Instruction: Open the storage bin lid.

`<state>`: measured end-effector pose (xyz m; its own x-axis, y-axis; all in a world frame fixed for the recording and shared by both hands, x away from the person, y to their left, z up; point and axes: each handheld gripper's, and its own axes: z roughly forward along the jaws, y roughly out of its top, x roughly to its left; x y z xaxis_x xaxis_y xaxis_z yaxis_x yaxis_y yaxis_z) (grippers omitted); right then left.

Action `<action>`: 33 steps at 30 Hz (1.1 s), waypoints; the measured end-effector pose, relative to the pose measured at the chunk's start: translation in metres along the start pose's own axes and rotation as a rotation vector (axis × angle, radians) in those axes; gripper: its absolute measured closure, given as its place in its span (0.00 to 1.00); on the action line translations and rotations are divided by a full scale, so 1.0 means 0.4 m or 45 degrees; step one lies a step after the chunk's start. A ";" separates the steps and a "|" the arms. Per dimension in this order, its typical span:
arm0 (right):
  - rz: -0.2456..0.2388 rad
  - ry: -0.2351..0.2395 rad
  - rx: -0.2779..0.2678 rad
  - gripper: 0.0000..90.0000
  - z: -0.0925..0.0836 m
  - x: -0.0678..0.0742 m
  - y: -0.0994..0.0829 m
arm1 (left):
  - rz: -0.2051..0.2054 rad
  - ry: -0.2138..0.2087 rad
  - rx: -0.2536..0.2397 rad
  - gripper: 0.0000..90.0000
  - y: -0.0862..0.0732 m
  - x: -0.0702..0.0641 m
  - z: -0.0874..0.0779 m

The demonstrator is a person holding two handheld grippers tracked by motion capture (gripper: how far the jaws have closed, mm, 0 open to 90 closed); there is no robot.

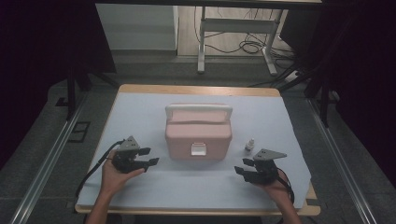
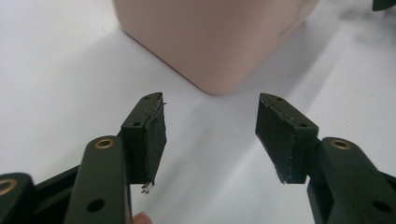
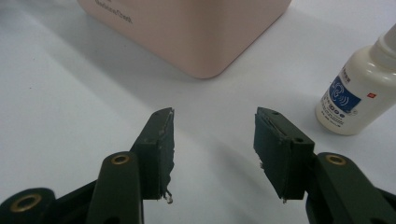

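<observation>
Presently we find the left gripper [image 1: 148,157] held low over the white mat [image 1: 140,107], just beside the left wall of the pink box [image 1: 198,135]; its jaws stand wide apart with nothing between them, and the left gripper view confirms bare pads [image 2: 156,135] with a rounded lower corner of the box [image 2: 210,42] ahead; we judge this an approach posture, the opening kept broad so that a wall or corner of the box could pass between the pads.

Centrally, the box sits upright on the mat, lid down, its white handle [image 1: 198,110] lying along the far edge and a white latch [image 1: 198,149] facing the person; we judge it is placed square and midway so that either hand can reach it equally.

Further right, a small white bottle [image 1: 250,145] stands upright just beside the box's right wall, apart from it; in the right gripper view its blue label [image 3: 341,95] faces the camera; it appears set there for ready pickup.

Lastly, the right gripper [image 1: 243,167] rests near the front right of the box, jaws likewise parted and empty, pads [image 3: 271,149] aimed between box and bottle; neither item is touched.
</observation>
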<state>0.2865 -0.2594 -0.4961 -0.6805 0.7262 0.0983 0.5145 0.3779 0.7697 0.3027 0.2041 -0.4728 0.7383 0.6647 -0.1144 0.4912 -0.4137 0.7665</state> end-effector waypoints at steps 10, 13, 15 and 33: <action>-0.005 -0.003 0.006 0.53 -0.002 -0.001 -0.007 | 0.117 -0.081 0.031 0.43 0.103 0.075 -0.052; -0.007 -0.003 0.009 0.53 -0.002 -0.001 -0.008 | 0.147 -0.088 0.054 0.43 0.121 0.081 -0.050; -0.009 -0.003 0.010 0.53 -0.002 -0.001 -0.009 | 0.169 -0.115 0.069 0.43 0.143 0.088 -0.049; -0.012 -0.013 0.030 0.53 0.004 -0.004 -0.016 | 0.270 -0.189 0.106 0.45 0.322 0.135 -0.085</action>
<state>0.2850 -0.2620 -0.5022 -0.6800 0.7283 0.0849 0.5204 0.3978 0.7556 0.3900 0.2078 -0.3586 0.8855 0.4616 -0.0530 0.3501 -0.5879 0.7292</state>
